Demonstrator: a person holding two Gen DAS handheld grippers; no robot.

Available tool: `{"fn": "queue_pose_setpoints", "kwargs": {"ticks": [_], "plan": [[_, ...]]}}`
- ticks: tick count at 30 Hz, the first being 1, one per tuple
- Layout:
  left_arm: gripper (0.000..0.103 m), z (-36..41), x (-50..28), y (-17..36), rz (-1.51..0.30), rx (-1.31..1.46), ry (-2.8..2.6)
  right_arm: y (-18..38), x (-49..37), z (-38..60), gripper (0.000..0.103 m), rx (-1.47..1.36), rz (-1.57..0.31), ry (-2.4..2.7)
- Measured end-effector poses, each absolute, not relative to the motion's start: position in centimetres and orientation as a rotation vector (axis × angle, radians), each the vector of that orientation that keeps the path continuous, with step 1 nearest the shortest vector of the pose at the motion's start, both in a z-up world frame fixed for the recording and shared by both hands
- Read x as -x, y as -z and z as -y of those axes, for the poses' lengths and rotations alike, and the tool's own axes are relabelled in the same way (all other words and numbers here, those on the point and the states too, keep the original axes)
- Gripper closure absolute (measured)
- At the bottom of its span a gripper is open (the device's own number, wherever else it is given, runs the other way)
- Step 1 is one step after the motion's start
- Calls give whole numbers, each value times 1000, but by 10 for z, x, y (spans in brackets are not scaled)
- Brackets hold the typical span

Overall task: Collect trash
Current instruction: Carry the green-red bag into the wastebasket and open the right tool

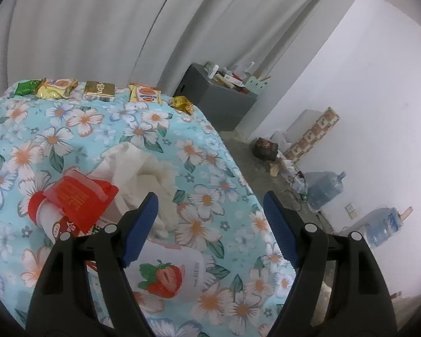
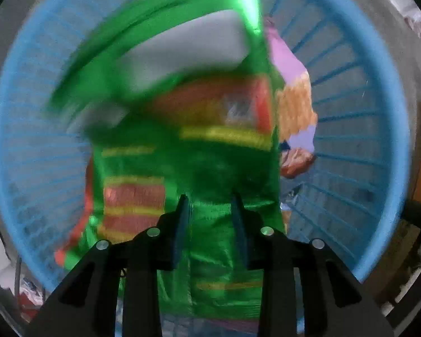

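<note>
Over the blue basket (image 2: 379, 90), right tongs (image 2: 210, 205) parted around a blurred green wrapper (image 2: 210, 168), probably dropping it in. Left tongs (image 1: 210, 210) wide open, empty, above the floral surface (image 1: 224, 196); crumpled tissue (image 1: 143, 168) next, needing a closing pinch.

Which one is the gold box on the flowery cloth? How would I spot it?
Look at the flowery cloth and follow it to its far edge, where a row of snack packs sits in front of the grey curtain. The gold box is the middle one of the row. It alone is a flat-sided, hard-edged box; its neighbours are soft, crinkly wrappers.
</note>
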State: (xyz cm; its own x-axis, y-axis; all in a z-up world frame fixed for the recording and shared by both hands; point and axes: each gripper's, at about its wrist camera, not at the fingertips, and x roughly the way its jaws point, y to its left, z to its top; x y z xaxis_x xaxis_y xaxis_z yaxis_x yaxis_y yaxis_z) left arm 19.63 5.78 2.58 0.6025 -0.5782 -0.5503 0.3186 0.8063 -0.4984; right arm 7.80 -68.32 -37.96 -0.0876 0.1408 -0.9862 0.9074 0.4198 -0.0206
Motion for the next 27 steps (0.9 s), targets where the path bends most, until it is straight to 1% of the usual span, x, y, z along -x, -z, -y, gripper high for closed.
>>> {"fn": "queue_pose_setpoints", "kwargs": {"ticks": [3, 5, 7, 9, 11, 13, 14, 20, 22, 23, 24, 25, 26, 27], "plan": [[30, -56, -198, -24, -775, 354, 516, 404, -89, 685, 72, -981, -1630, 819], [30, -56, -199, -23, -782, 352, 509, 414, -91, 685, 70, -981, -1660, 823], [30, -56, -199, -23, -784, 354, 504, 415, -90, 688, 69, -994, -1658, 828], [30, -57, -199, -23, -781, 357, 510, 410, -87, 691, 64, -1004, -1659, 832], [30, -58, -200, -23, -779, 354, 511, 396, -81, 691, 64, -1003, -1610, 836], [30, -60, -197, -24, -773, 363, 513, 370, -71, 689, 48, -991, -1517, 817], [30, -61, -196, -24, -770, 369, 515, 357, -66, 687, 46, -987, -1474, 809], [30, -78, -183, -25, -748, 402, 508, 267, -24, 658, 43, -950, -1238, 767], [28, -85, -176, -26, -740, 395, 485, 227, -8, 645, 38, -926, -1138, 740], [27, -89, -172, -27, -735, 390, 473, 209, 2, 632, 37, -908, -1099, 727], [25, -94, -167, -28, -725, 381, 456, 183, -8, 624, 36, -879, -1056, 701], [23, -98, -163, -28, -717, 376, 443, 168, -7, 620, 36, -860, -1027, 682], [20, -102, -157, -28, -710, 372, 430, 144, -5, 607, 36, -835, -982, 654], [20, -107, -152, -27, -705, 366, 415, 124, -11, 601, 35, -818, -957, 633]]}}
